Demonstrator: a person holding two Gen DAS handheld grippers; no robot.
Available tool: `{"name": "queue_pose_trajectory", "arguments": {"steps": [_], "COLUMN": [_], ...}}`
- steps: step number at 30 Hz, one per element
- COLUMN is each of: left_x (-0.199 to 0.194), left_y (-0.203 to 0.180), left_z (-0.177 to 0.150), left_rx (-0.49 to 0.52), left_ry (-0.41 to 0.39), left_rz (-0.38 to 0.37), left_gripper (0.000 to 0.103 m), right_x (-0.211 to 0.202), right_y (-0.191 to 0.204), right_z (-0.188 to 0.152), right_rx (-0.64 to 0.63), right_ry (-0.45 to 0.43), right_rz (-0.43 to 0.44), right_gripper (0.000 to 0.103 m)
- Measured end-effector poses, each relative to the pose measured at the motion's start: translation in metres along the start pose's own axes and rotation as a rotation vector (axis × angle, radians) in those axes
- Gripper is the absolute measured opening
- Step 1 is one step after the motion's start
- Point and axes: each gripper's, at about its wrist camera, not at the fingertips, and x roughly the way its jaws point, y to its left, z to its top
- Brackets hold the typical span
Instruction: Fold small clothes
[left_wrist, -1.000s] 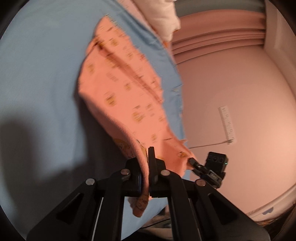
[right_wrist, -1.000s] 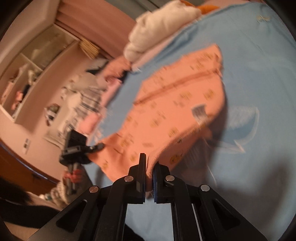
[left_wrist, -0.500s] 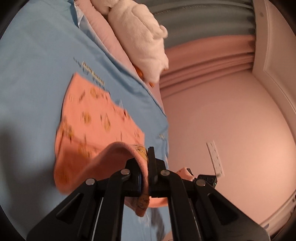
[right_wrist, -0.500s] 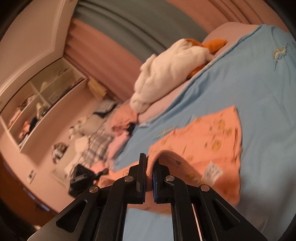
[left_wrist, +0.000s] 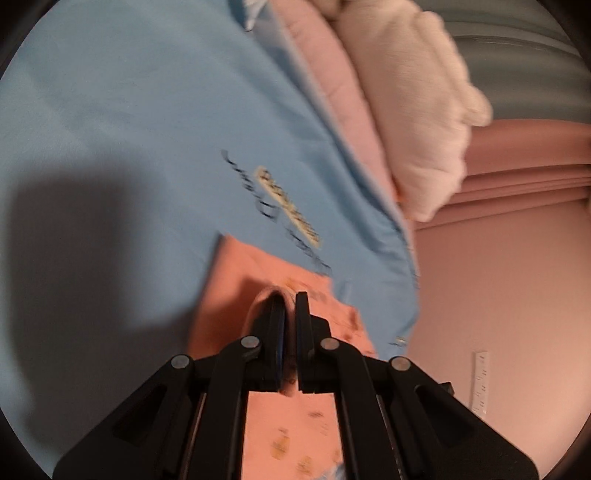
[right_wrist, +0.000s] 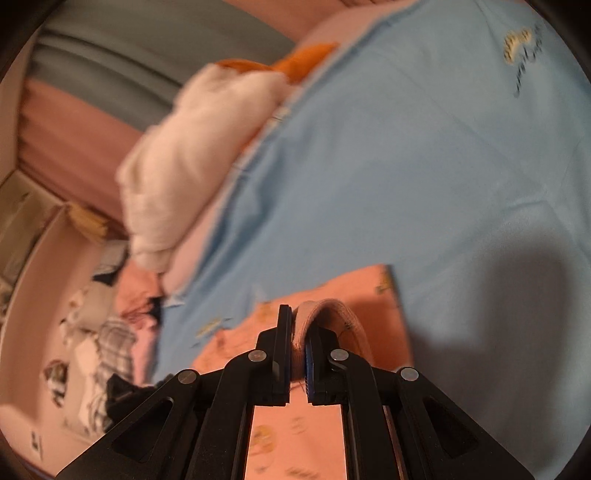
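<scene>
Left gripper (left_wrist: 290, 314) pinches a fold of the orange garment (left_wrist: 236, 288), lying on blue sheet (left_wrist: 129, 110). White plush blanket (left_wrist: 417, 110) far right, on pink bedding (left_wrist: 332, 92).

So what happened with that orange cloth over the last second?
Both claws, left claw and right claw, carried the gripped edge of the orange garment forward over the rest of it, folding it in half on the blue sheet. Neither let go. The white bundle beside the sheet stayed put.
</scene>
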Motion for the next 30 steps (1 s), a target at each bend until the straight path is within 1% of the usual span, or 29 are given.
{"name": "queue_pose_trajectory", "arguments": {"steps": [1,3,4,5,6,7,8,10,11,12,13,14,16,18,19,20,21,22,23,24,25,26,27,28,30], "left_x": [0.004,0.004,0.003,0.001,-0.003,-0.005,-0.006,-0.004,-0.004,-0.003,0.000,0.002,0.009,0.009,0.009,0.010,0.011,0.012,0.013,0.013,0.012,0.009,0.004,-0.005,-0.016], "left_y": [0.001,0.000,0.000,0.001,0.002,0.002,0.001,0.000,-0.002,-0.003,-0.002,-0.001,-0.001,0.002,0.006,0.010,0.013,0.017,0.020,0.024,0.028,0.031,0.031,0.028,0.018], "left_z": [0.002,0.000,-0.001,-0.003,-0.004,-0.006,-0.009,-0.013,-0.014,-0.014,-0.012,-0.010,-0.004,0.002,0.007,0.010,0.014,0.019,0.023,0.026,0.030,0.033,0.034,0.035,0.034], "left_rx": [0.012,0.042,0.047,0.049,0.050,0.057,0.064,0.070,0.082,0.088,0.075,0.053,-0.002,-0.064,-0.117,-0.158,-0.190,-0.228,-0.260,-0.291,-0.321,-0.335,-0.332,-0.296,-0.196], "left_ry": [0.011,0.025,0.031,0.043,0.055,0.064,0.080,0.113,0.118,0.111,0.101,0.098,0.085,0.053,0.030,0.014,-0.001,-0.024,-0.037,-0.045,-0.053,-0.068,-0.086,-0.107,-0.109], "left_rz": [0.014,0.021,0.013,-0.006,-0.026,-0.033,-0.040,-0.055,-0.048,-0.032,-0.022,-0.027,-0.043,-0.073,-0.086,-0.086,-0.075,-0.048,-0.047,-0.056,-0.067,-0.078,-0.080,-0.056,-0.017], "left_gripper": [0.001,0.002,0.004,0.011,0.018,0.021,0.025,0.025,0.023,0.022,0.018,0.003,0.003,0.003,0.003,0.003,0.003,0.003,0.003,0.011,0.020,0.040,0.047,0.046,0.046], "right_x": [0.006,0.013,0.011,0.009,0.006,0.003,-0.003,-0.003,-0.003,0.001,0.001,0.006,0.011,0.013,0.013,0.013,0.015,0.016,0.018,0.020,0.021,0.021,0.018,0.017,0.006], "right_y": [-0.006,-0.015,-0.017,-0.017,-0.017,-0.016,-0.016,-0.014,-0.011,-0.008,-0.005,-0.002,-0.003,-0.009,-0.011,-0.014,-0.014,-0.018,-0.022,-0.022,-0.022,-0.025,-0.029,-0.028,-0.026], "right_z": [-0.001,-0.002,-0.004,-0.005,-0.006,-0.007,-0.009,-0.011,-0.014,-0.015,-0.015,-0.013,-0.009,-0.001,0.004,0.012,0.015,0.020,0.025,0.028,0.031,0.033,0.034,0.034,0.031], "right_rx": [0.018,0.044,0.045,0.042,0.042,0.044,0.039,0.017,0.000,-0.017,-0.043,-0.050,-0.023,0.051,0.078,0.115,0.136,0.164,0.182,0.180,0.171,0.170,0.183,0.189,0.158], "right_ry": [0.022,0.061,0.075,0.079,0.081,0.085,0.091,0.117,0.138,0.153,0.158,0.162,0.162,0.157,0.139,0.108,0.097,0.085,0.059,0.040,0.023,0.011,-0.004,-0.015,-0.039], "right_rz": [-0.031,-0.027,-0.023,-0.015,0.000,0.018,0.036,0.031,0.039,0.029,-0.016,-0.036,-0.061,-0.016,0.013,0.052,0.071,0.088,0.076,0.052,0.025,0.007,0.017,0.028,0.029], "right_gripper": [0.008,0.008,0.010,0.018,0.023,0.034,0.037,0.037,0.036,0.036,0.023,0.006,0.006,0.006,0.006,0.006,0.006,0.006,0.006,0.006,0.012,0.019,0.039,0.047,0.047]}}
